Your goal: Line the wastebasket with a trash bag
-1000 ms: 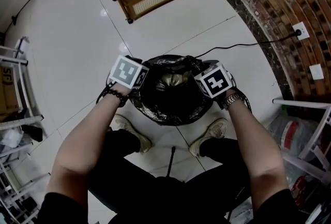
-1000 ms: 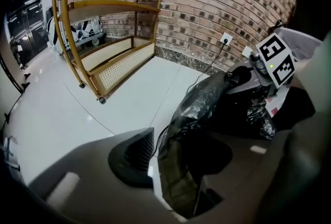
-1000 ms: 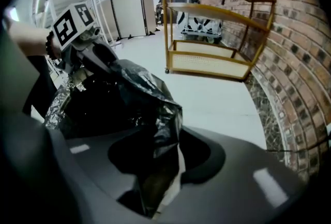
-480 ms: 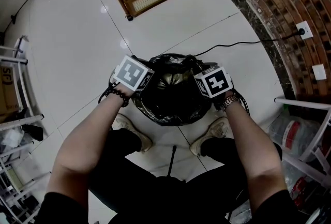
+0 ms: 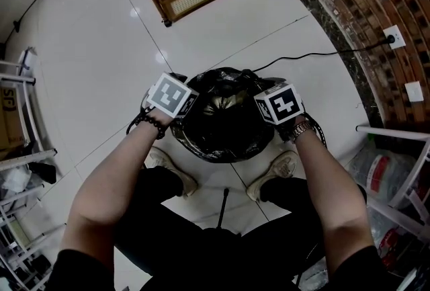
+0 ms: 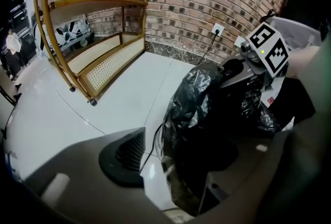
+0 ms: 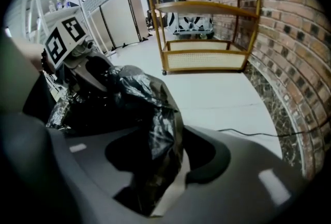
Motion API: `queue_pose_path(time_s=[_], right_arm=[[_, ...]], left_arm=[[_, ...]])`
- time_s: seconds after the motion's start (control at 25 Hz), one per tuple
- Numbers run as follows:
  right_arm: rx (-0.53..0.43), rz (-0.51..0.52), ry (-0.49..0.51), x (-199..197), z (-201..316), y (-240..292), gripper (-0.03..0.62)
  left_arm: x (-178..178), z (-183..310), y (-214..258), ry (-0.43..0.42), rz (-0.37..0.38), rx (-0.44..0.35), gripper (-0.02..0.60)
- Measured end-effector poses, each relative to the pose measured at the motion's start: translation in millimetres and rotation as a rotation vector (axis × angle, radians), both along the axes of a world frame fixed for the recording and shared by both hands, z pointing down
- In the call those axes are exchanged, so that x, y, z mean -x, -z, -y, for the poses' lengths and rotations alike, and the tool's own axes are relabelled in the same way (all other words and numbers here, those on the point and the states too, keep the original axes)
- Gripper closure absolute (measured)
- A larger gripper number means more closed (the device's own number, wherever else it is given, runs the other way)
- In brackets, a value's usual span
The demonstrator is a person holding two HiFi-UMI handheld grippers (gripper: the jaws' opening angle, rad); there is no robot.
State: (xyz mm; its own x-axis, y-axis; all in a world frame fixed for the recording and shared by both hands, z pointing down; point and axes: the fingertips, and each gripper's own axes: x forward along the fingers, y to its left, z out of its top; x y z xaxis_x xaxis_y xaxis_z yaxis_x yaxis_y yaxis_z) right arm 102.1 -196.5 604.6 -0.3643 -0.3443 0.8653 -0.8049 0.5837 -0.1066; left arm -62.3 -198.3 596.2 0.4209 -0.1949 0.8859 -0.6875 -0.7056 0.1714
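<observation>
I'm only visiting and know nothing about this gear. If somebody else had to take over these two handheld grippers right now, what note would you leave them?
Left gripper: jaws opening, astride the trash bag at the basket's left rim, pads not pressing it.
Right gripper: jaws opening, with the bag and the wastebasket rim between them on the right side.
Things: the basket stands on the floor with the bag inside it.
Done: the bag's edge is draped over the rim, as far as the head view shows.
Left: probably just lift both grippers clear and smooth any bunched plastic.
</observation>
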Motion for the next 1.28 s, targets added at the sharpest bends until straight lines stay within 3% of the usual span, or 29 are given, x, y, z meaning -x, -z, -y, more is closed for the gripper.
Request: queue_pose_path(time_s=[0.04,0.36,0.6,0.96,1.28], right_arm=[[0.001,0.012,-0.004,-2,0,4,0.368],[-0.053,0.065,-0.027,-22,-8,54,0.349],[-0.07,0.064,-0.053,-31,-21,74,0.349],[-0.07,0.071,-0.076,-18,-56,85,0.35],[-0.021,0.033,-0.222,-21,-81,72,0.368]], left_arm=[[2,0,2,0.008,-0.005,0.003,0.266],[9,0,38,0.058,-0.069,-0.048,0.218],[25,-6,57,0.104,-0.083,-0.061,0.218],[34,-37,63,0.097,-0.094,-0.016,0.258],[41,-63,49,0.126,-0.037,0.028,0.287]])
